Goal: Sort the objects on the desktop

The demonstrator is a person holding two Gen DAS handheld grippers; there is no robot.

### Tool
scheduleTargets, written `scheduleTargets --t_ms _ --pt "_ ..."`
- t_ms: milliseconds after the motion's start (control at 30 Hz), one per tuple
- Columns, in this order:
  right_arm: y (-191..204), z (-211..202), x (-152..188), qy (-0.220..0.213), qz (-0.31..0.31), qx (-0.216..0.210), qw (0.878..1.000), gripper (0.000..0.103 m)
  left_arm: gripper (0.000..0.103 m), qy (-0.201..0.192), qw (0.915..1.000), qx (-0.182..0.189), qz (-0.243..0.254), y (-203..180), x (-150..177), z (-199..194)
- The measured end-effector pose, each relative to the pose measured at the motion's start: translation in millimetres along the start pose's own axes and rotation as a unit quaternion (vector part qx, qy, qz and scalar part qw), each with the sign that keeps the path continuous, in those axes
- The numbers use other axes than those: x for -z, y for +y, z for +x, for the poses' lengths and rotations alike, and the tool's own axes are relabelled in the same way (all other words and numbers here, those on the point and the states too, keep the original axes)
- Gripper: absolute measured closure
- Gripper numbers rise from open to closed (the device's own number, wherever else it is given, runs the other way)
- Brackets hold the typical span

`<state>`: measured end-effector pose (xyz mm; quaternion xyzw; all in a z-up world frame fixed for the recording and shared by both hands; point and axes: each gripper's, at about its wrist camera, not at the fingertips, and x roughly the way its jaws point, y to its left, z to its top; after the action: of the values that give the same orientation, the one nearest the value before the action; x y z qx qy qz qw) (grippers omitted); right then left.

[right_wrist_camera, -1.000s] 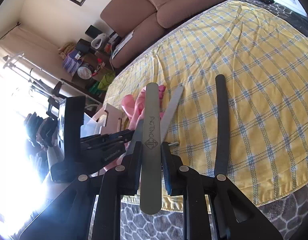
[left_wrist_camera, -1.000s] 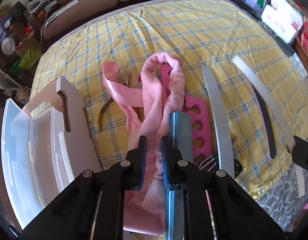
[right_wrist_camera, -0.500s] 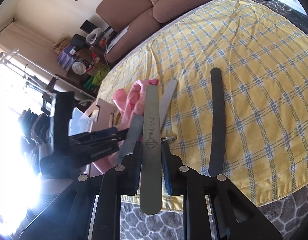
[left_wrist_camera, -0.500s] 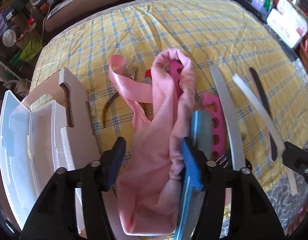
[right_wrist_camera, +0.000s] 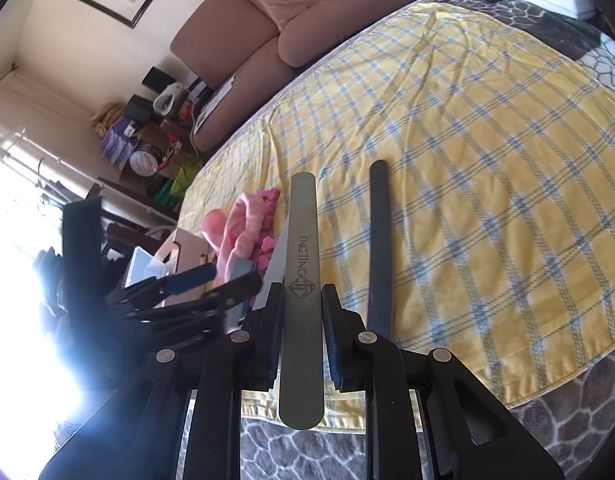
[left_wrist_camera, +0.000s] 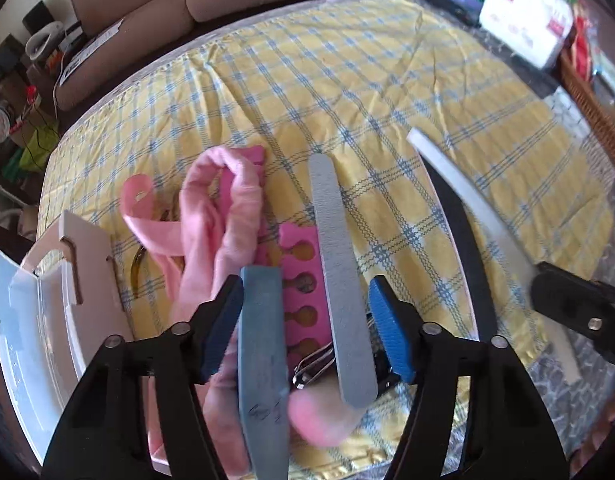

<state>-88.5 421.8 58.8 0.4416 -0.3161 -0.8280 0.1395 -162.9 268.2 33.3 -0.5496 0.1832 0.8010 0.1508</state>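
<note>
My left gripper (left_wrist_camera: 307,312) is wide open above a blue-grey buffer block (left_wrist_camera: 263,360), a pink toe separator (left_wrist_camera: 297,280) and a grey nail file (left_wrist_camera: 339,280) on the yellow checked cloth (left_wrist_camera: 347,100). A pink cloth (left_wrist_camera: 219,216) lies just left of them. My right gripper (right_wrist_camera: 301,308) is shut on a pale grey nail file (right_wrist_camera: 301,300) that sticks forward; this file also shows in the left wrist view (left_wrist_camera: 467,192). A black nail file (right_wrist_camera: 379,248) lies on the cloth right of it.
An open white plastic box (left_wrist_camera: 35,320) with a white insert (left_wrist_camera: 91,264) sits at the left edge of the table. Metal clippers (left_wrist_camera: 319,360) lie under the grey file. A sofa (right_wrist_camera: 287,20) stands behind. Boxes (left_wrist_camera: 527,28) stand at far right.
My left gripper let go of the pink cloth, opened wide and shifted right over the buffer block and toe separator. My right gripper kept hold of its file.
</note>
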Motion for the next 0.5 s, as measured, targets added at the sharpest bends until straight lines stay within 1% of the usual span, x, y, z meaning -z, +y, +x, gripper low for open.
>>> scheduleTargets --t_ms 33,67,133,167,200,233,267,300,367,500 --pt "-2 -2 -1 -0.002 0.003 0.0 1.0 0.084 0.045 0.005 0.9996 -0.023 0.013 -7 -2 6" --pt "-4 -5 -2 -0.004 0.005 0.0 1.0 0.084 0.045 0.005 0.9992 -0.033 0.021 -9 -2 10" --pt "-8 -8 -4 -0.006 0.007 -0.001 1.0 0.084 0.052 0.006 0.998 -0.052 0.036 -17 -3 13" --pt "-9 -10 -5 -0.007 0.008 -0.001 1.0 0.084 0.064 0.01 0.9969 -0.062 0.048 -21 -3 16" --pt "-10 -11 -6 -0.008 0.008 -0.001 1.0 0.084 0.076 0.011 0.9964 -0.064 0.055 -24 -2 18" --pt "-11 -12 -7 -0.009 0.008 -0.001 1.0 0.084 0.083 0.017 0.9962 -0.062 0.059 -25 -1 20" --pt "-12 -13 -9 -0.009 0.008 -0.002 1.0 0.084 0.096 0.021 0.9969 -0.051 0.057 -24 -1 22" --pt "-13 -13 -9 -0.009 0.008 -0.002 1.0 0.084 0.099 0.022 0.9979 -0.038 0.048 -22 -1 21" --pt "-14 -14 -10 -0.01 0.01 -0.003 1.0 0.084 0.099 0.012 0.9991 -0.025 0.031 -15 1 12" --pt "-12 -14 -9 -0.011 0.008 -0.005 1.0 0.084 0.099 -0.002 0.9991 0.041 -0.014 9 4 -12"
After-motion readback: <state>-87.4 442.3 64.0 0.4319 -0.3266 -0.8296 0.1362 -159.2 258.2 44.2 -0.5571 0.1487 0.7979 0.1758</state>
